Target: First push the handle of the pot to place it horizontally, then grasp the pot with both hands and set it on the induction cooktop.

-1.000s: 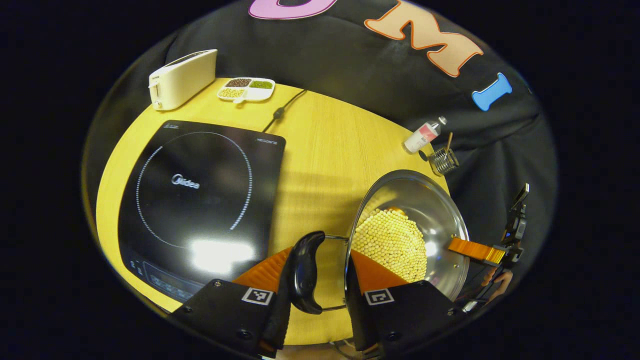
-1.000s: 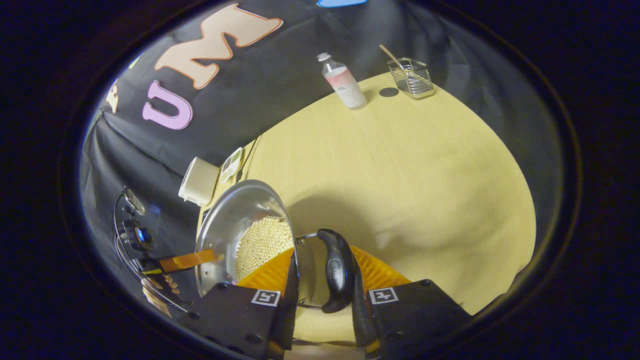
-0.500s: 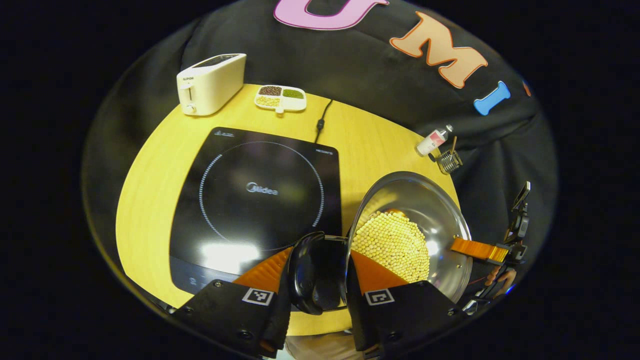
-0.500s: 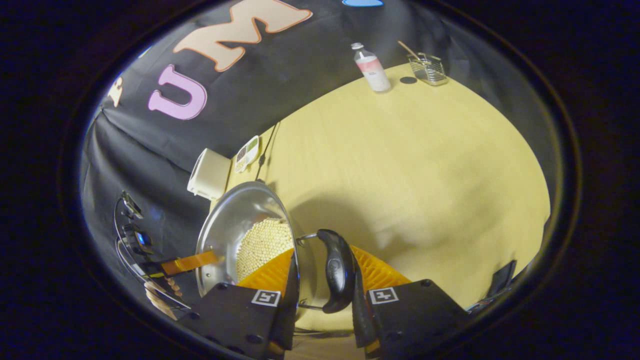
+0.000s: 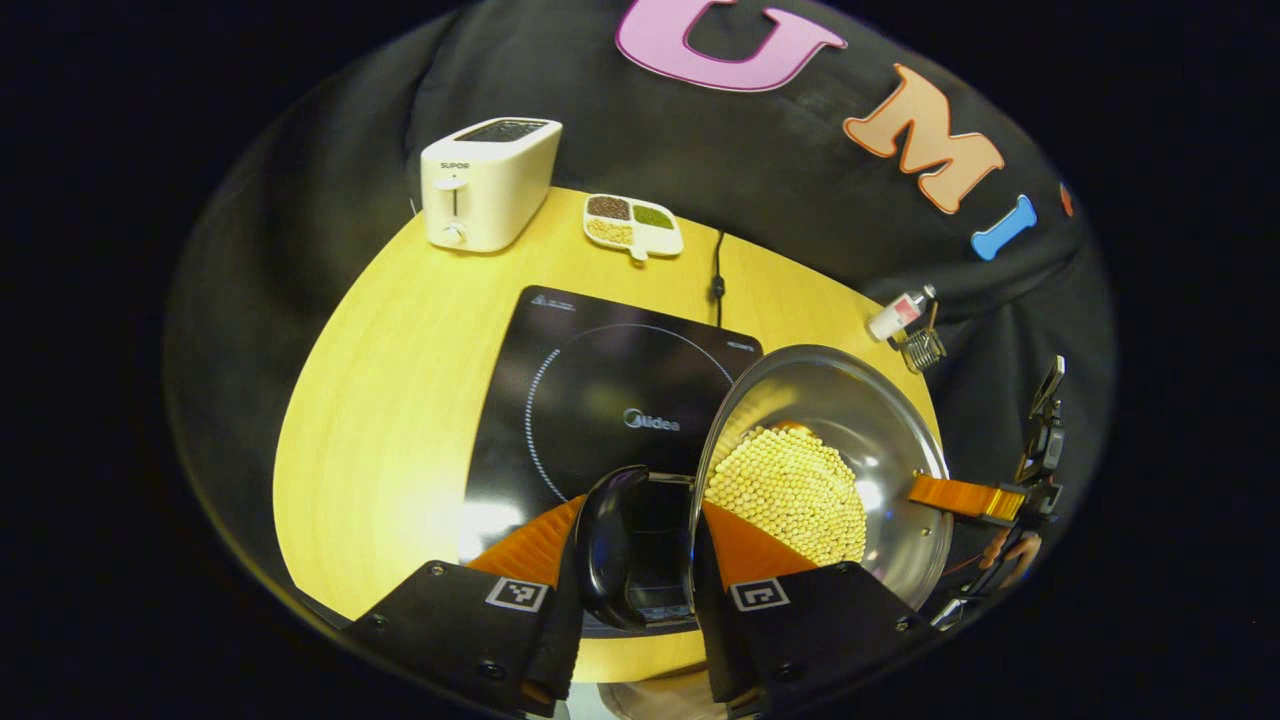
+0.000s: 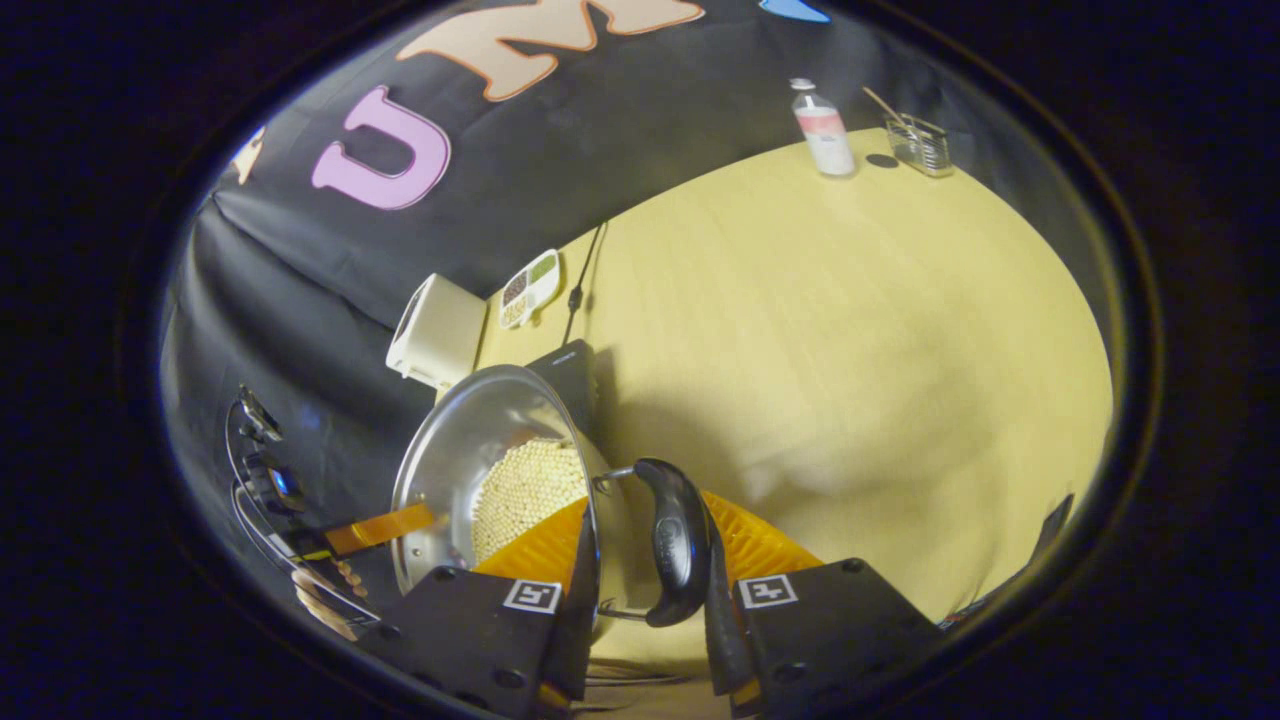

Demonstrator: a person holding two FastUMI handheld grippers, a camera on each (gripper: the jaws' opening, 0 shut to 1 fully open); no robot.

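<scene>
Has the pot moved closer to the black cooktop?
Yes. The pot has travelled toward the cooktop and now overlaps its edge, where bare table separated them before.

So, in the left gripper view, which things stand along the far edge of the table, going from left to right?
Toaster → divided dish of beans → power cord → small bottle → wire basket.

One pot [image 5: 820, 470], one cooktop [image 5: 590, 390], one toaster [image 5: 488, 185], one bottle [image 6: 823, 130], one divided dish [image 5: 632, 222].
</scene>
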